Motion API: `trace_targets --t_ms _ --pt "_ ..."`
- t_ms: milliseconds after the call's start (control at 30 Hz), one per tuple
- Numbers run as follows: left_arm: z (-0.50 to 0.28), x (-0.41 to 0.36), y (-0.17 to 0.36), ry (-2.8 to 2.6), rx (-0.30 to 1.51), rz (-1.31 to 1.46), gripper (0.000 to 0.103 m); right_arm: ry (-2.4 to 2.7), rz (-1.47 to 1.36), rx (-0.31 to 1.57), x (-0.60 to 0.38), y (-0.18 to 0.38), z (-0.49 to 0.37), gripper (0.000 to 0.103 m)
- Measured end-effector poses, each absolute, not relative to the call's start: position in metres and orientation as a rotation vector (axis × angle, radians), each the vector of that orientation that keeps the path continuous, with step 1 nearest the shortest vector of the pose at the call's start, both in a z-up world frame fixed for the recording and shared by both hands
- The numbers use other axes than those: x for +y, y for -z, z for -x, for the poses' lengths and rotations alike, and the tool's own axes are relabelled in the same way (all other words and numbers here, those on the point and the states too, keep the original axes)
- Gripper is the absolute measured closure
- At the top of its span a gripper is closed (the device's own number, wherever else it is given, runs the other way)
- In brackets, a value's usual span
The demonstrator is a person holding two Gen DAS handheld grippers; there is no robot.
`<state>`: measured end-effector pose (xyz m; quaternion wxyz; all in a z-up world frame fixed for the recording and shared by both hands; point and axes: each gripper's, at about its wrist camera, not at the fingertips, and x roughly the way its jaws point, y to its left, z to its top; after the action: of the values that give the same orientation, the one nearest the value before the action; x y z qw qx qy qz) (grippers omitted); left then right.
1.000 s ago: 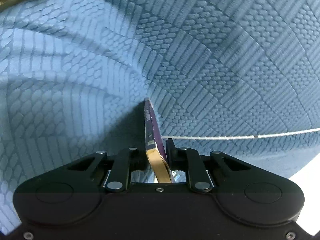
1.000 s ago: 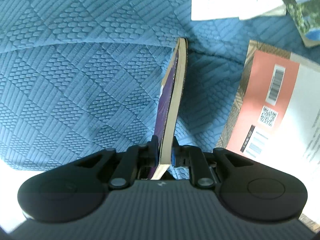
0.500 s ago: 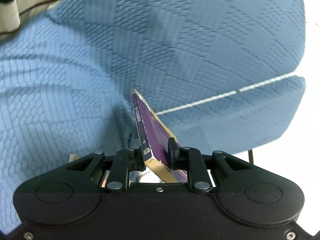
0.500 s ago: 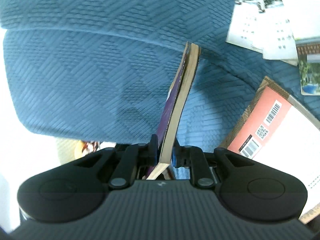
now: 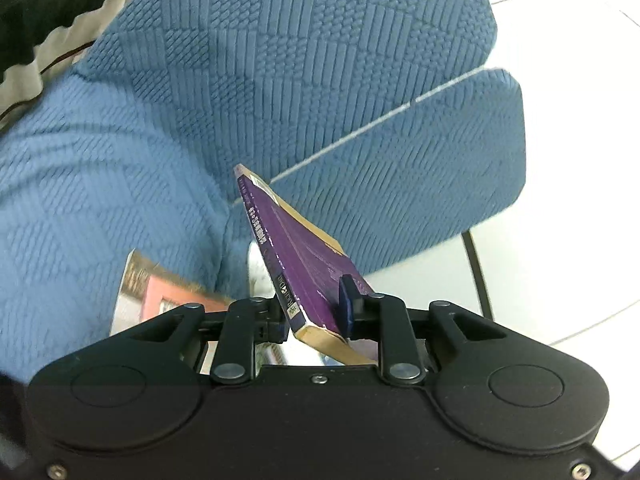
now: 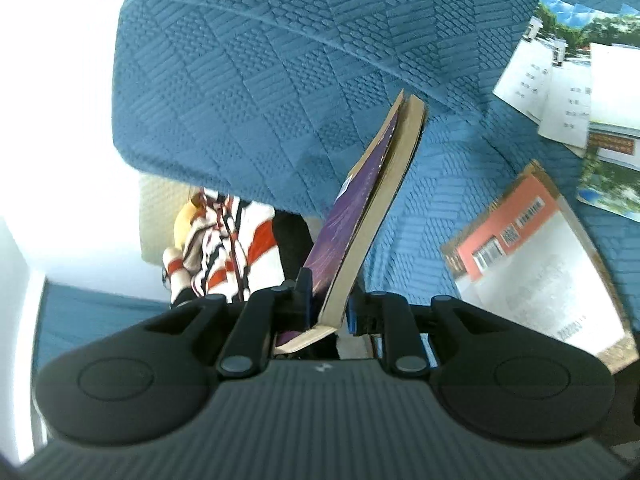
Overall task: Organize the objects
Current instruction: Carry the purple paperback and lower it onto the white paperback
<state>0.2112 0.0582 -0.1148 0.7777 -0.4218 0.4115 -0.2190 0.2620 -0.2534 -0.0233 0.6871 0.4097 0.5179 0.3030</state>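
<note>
Purple-covered paperback book [image 5: 308, 268] sits tilted between my left gripper [image 5: 316, 316] and right gripper [image 6: 326, 306], above the blue textured quilted cushion [image 5: 280, 80]. Both sets of jaws are opening (pads still on the covers). Orange-and-white book [image 6: 532, 256] lies beside.

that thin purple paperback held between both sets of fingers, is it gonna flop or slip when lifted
The thin purple paperback book probably flexes: its cover already gapes from the pages in the right wrist view. It may slip, since both grippers' jaws are opening around its tilted corners. Looks light for its size.
</note>
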Motion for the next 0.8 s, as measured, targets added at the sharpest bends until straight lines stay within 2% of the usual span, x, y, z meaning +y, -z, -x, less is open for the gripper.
trace_targets --t_ms 200,567,800 --pt "-0.177 0.049 0.141 0.447 0.936 0.909 0.080 -0.705 -0.886 1.209 -0.271 0.053 -0.247 0.083" --pt "-0.156 0.025 0.216 0.418 1.059 0.898 0.080 -0.710 -0.817 1.313 -0.295 0.120 -0.246 0.082" --pt "-0.147 0.014 0.245 0.434 1.143 0.873 0.080 -0.641 -0.807 1.375 -0.307 0.160 -0.239 0.082"
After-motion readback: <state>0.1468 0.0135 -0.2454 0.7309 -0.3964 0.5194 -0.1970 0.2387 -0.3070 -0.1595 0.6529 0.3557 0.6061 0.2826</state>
